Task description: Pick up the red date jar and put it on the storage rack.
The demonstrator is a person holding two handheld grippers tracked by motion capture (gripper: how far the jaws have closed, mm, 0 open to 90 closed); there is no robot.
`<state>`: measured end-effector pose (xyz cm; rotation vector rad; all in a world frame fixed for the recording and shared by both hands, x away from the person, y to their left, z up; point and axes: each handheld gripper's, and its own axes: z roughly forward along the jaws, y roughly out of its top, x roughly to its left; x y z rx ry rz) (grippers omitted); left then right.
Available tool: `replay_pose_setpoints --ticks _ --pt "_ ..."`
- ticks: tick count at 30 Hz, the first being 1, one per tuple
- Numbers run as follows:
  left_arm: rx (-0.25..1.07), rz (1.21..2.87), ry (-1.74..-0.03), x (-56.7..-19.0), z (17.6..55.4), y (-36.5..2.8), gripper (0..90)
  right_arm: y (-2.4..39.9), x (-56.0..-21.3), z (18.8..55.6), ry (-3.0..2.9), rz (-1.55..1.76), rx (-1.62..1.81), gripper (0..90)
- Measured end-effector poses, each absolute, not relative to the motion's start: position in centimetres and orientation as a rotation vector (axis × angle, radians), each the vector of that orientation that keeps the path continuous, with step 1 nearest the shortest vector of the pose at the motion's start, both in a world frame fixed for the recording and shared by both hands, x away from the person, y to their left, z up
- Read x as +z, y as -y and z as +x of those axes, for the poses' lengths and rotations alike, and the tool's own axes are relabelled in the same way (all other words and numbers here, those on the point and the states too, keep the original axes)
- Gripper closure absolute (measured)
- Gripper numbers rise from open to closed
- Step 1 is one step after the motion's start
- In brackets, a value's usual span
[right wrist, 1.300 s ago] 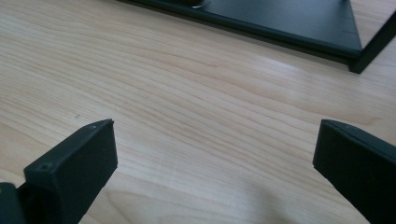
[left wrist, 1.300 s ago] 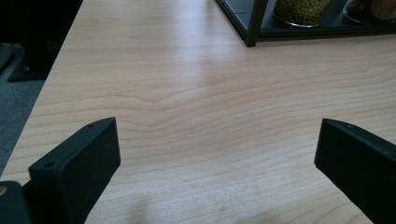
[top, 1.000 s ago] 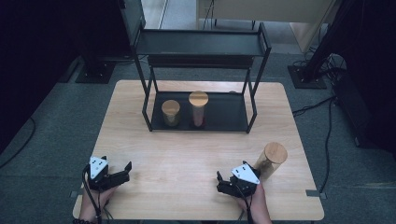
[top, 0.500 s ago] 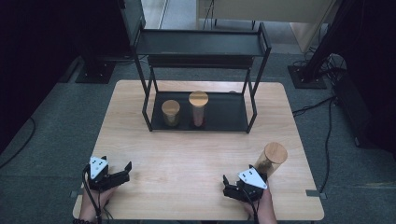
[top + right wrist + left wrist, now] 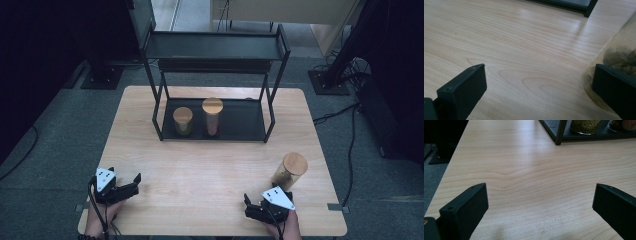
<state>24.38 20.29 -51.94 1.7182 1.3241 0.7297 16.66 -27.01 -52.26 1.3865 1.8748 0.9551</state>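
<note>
Two lidded jars shelved on rack (image 5: 270, 107), upper centre; third jar (image 5: 289, 171) loose on bench (image 5: 200, 165), lower right, just beside right gripper (image 5: 248, 205), jaws spread, empty; left gripper (image 5: 136, 181) likewise released; shelving pending.

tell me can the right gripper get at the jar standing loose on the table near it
Probably yes. The right gripper is open, and the jar with the wooden lid stands upright just beyond it on the bare table, beside one jaw in the right gripper view, with nothing between.
</note>
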Motion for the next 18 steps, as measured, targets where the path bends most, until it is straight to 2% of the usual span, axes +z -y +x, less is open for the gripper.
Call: replay_pose_setpoints --ticks 18 --pt "0.729 1.718 -1.323 -51.9 24.4 -20.3 0.5 28.4 -52.3 15.4 -1.877 1.377 0.922 0.0"
